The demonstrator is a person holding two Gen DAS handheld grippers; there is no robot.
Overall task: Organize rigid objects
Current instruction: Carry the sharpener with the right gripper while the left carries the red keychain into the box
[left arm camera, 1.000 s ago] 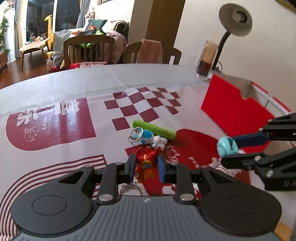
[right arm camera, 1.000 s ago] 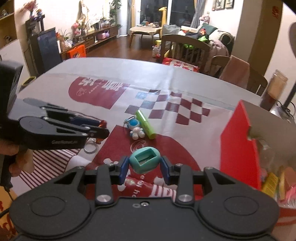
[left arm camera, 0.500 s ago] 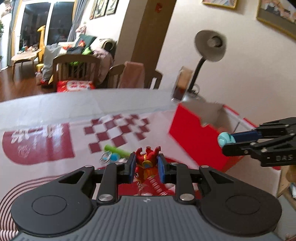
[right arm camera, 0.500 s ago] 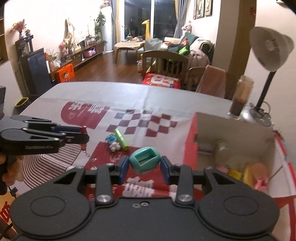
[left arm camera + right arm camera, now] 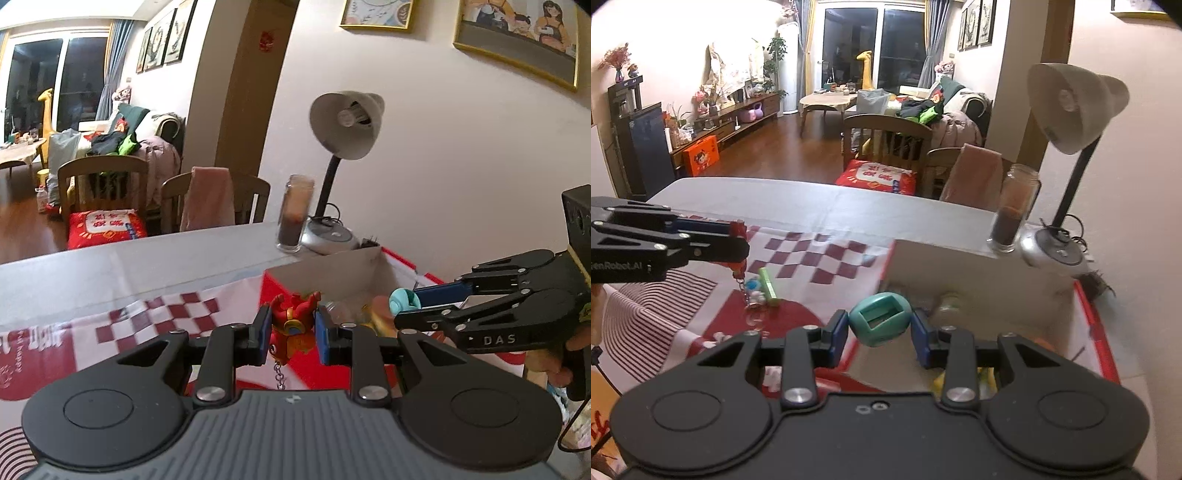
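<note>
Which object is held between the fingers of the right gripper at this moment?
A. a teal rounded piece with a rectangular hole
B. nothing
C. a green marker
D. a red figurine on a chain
A: the right gripper is shut on the teal rounded piece.

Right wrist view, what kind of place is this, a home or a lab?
Most likely a home: a dining table with a wooden chair opens onto a living room with a sofa piled with clothes and a coffee table. Framed pictures hang on the wall.
</note>
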